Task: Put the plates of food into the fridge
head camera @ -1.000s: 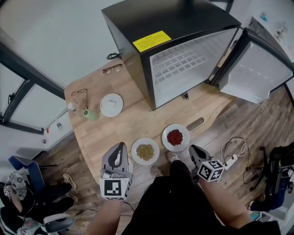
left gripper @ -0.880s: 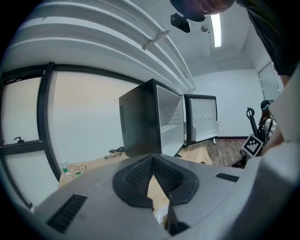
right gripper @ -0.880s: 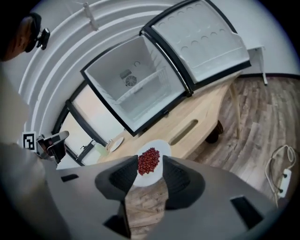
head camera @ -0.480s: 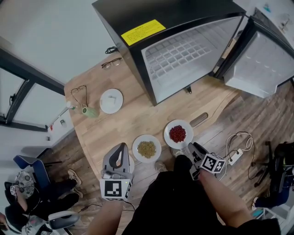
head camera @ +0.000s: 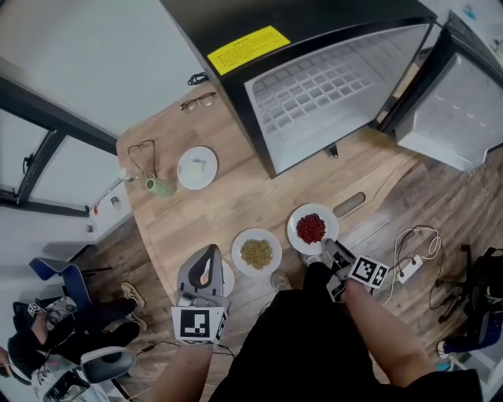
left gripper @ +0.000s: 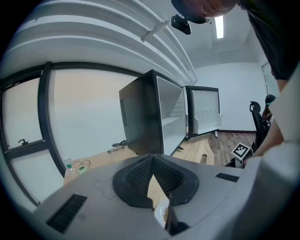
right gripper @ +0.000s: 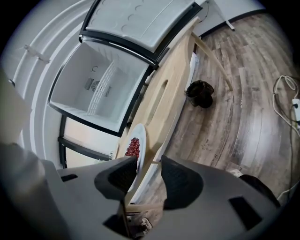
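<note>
- Right gripper (head camera: 332,253) sitting nearer, at the edge of table (head camera: 236,206), plate of red food (head camera: 312,228) lying just ahead.
- Jaws have just been opening, now standing spread. One is reaching over plate's near rim, other off table edge. Rim lying in gap, pads not pressing.
- Fridge (head camera: 330,86) standing open beyond.
- Left gripper (head camera: 206,257) resting clenched tip to tip, empty, beside plate of green food (head camera: 256,253).

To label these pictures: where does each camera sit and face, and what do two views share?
Head view: head-mounted, facing down on table, fridge, left gripper, right gripper, forearms.
Left gripper view: on it, facing fridge past shut jaws; torso at right.
Right gripper view: on it, rolled sideways; jaws just opened, clamping nothing, facing red-food plate.
Head view shares that plate.
</note>
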`<action>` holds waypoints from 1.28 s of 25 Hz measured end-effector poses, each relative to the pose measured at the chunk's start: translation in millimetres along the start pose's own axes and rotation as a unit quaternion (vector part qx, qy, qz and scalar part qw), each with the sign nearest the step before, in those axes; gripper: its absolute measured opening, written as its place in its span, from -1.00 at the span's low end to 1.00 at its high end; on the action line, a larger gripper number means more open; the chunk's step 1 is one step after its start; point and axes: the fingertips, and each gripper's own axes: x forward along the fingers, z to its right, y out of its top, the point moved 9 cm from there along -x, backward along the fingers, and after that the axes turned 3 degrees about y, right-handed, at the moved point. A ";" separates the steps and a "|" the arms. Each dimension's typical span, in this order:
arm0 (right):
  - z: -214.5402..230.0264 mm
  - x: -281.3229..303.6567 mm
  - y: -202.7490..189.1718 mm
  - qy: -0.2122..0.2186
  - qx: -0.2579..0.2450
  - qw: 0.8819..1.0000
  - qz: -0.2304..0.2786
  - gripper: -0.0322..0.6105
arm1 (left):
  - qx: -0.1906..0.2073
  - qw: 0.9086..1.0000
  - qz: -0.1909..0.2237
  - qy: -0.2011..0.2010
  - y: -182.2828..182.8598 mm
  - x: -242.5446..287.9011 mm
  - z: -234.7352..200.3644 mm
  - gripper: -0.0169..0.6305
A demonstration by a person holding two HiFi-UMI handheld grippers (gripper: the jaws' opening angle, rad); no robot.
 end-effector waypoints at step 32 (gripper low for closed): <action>-43.8 -13.6 42.4 0.130 0.031 0.990 0.032 -0.80 | -0.004 1.000 0.027 0.005 25.6 20.7 6.5 -0.94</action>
